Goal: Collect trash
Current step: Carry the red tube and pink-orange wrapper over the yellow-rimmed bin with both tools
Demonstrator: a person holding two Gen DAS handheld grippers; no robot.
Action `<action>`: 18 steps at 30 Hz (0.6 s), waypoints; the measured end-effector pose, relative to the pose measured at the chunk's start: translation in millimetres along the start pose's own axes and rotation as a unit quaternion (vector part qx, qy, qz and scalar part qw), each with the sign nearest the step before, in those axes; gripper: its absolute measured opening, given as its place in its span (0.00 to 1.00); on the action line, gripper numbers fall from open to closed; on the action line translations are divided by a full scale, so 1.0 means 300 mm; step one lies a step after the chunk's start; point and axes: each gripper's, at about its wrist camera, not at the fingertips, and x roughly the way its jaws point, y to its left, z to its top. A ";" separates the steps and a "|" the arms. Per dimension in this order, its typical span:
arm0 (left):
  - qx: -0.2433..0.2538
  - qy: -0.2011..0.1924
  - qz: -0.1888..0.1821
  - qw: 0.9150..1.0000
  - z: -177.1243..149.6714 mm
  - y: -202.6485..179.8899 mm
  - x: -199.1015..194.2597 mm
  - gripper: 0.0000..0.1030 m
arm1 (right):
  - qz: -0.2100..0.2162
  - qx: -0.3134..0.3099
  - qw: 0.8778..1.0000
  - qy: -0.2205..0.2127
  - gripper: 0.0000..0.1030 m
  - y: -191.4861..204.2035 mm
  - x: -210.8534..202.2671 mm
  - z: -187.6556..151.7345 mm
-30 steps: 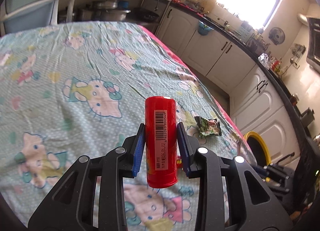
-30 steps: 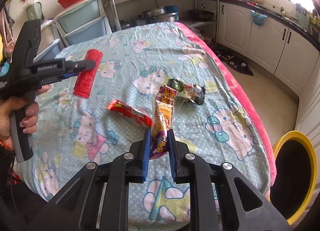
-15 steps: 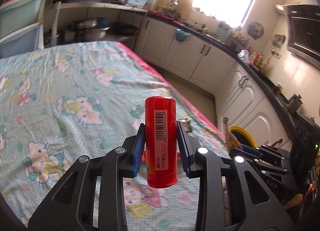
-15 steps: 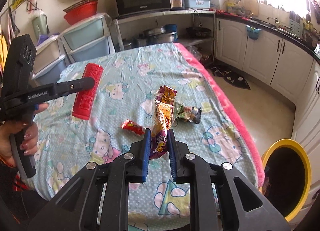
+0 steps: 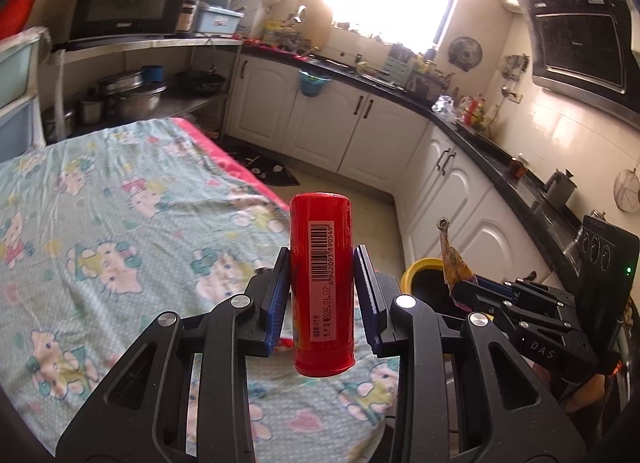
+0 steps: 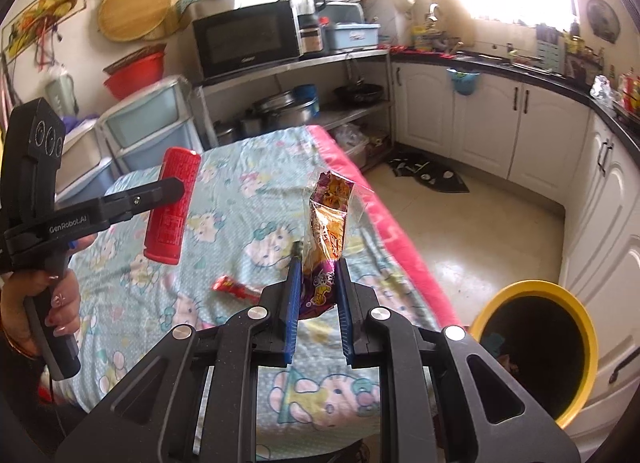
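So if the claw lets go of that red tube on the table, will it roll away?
Probably, if it lands sideways: the red tube is a round cylinder, so it could roll on the table. Its flat bottom might let it stand, though it looks tall and narrow, so tippy. The left claw pinches it without denting, so it seems stiff.

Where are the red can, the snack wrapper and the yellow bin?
red can (image 5: 322, 279), left wrist view, barcode label.
snack wrapper (image 6: 328, 227), right wrist view, orange middle.
yellow bin (image 6: 582, 313), right wrist view, rim.
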 end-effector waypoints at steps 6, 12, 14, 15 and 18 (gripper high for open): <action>0.021 0.006 -0.024 0.999 0.028 -0.091 0.059 0.24 | -0.032 0.033 0.999 -0.021 0.16 -0.117 -0.071 -0.008; 0.044 0.015 -0.059 0.997 0.049 -0.232 0.144 0.24 | -0.070 0.071 0.994 -0.035 0.16 -0.245 -0.134 -0.032; 0.048 0.018 -0.069 0.996 0.054 -0.272 0.171 0.24 | -0.083 0.080 0.992 -0.041 0.16 -0.283 -0.154 -0.036; 0.051 0.020 -0.074 0.996 0.057 -0.295 0.187 0.24 | -0.092 0.084 0.991 -0.044 0.16 -0.305 -0.165 -0.039; 0.060 0.027 -0.089 0.994 0.065 -0.362 0.234 0.24 | -0.114 0.097 0.987 -0.052 0.16 -0.360 -0.196 -0.050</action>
